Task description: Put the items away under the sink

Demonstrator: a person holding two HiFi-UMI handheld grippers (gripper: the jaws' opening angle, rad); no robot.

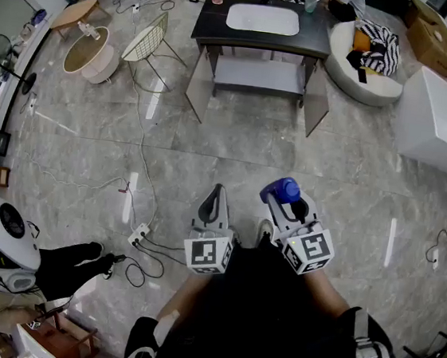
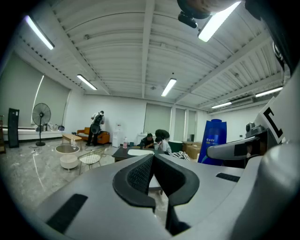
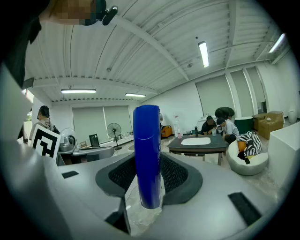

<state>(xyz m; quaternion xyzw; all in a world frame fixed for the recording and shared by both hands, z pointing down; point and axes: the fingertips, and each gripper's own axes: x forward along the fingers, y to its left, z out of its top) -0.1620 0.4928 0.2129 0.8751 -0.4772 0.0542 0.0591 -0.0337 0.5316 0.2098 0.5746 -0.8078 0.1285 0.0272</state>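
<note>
My right gripper is shut on a tall blue bottle, which stands upright between its jaws; the bottle's cap shows blue in the head view. From the left gripper view the same blue bottle appears at the right. My left gripper is shut with nothing between its jaws, its dark pads pressed together. Both grippers are held close to my body over the grey tiled floor. Far ahead stands the dark sink unit with a white basin and an open shelf beneath.
A white beanbag with striped cloth lies right of the sink unit, a white box further right. A wire chair and round tables stand left. Cables and a power strip run across the floor. People sit behind the sink.
</note>
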